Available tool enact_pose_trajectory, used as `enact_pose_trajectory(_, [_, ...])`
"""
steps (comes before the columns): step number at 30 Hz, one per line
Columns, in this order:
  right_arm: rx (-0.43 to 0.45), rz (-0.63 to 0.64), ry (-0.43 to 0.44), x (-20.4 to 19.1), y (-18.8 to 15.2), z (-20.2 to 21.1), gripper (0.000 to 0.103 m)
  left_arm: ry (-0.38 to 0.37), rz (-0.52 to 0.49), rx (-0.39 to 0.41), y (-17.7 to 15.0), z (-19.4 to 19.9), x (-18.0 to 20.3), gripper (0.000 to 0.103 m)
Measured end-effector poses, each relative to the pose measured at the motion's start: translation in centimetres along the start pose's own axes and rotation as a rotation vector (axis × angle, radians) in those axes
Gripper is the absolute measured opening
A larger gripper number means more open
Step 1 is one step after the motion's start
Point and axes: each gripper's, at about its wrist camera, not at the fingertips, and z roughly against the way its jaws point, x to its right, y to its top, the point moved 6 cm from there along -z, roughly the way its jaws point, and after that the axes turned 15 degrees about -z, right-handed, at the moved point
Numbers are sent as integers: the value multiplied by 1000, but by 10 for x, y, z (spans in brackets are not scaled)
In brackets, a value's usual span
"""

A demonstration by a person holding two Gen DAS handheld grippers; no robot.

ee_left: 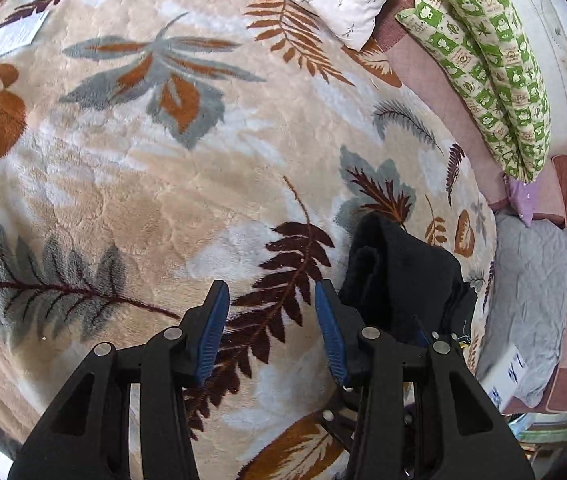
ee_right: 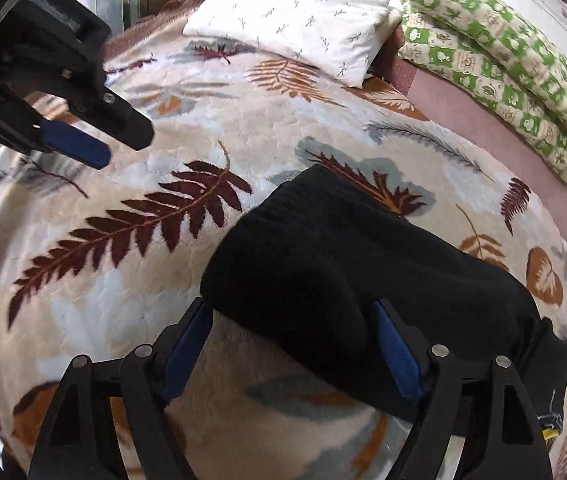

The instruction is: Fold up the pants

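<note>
The left tool [ee_left: 271,304] is hanging spread over the leaf-print blanket [ee_left: 163,160], gripping nothing; the folded black pants [ee_right: 323,272] are lying at its two o'clock; the right tool [ee_right: 291,340] is standing wide astride their near edge, seemingly not pinching.

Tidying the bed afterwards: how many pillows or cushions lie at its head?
2: a white sprigged pillow at the top centre, and a green-and-cream checked cushion, folded double, on its right along the wall. Others may lie out of view.
</note>
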Motion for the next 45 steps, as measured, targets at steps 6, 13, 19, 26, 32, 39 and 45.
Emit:
enact_pose_trajectory(6, [-12,-91,14,3,15,-26,87,-27,10,-10,-3,-8,-8,43])
enact_pose_trajectory(13, [-4,-263,156,41,19,-9,35,-95,32,-42,-1,-27,5,43])
enact_pose_trajectory(19, [61,-255,223,45,11,22,35,-316,62,-62,15,-46,56,48])
enact_pose_trajectory(26, [45,-265,251,43,4,23,34,-422,133,-33,29,-62,79,48])
enact_pose_trajectory(32, [43,-277,274,45,5,22,34,-545,169,-28,33,-70,88,54])
enact_pose_trajectory(39, [36,-294,291,46,3,21,34,-500,123,-115,29,-89,107,46])
enact_pose_trajectory(45, [44,-334,336,54,7,32,34,-469,104,-73,29,-65,125,32])
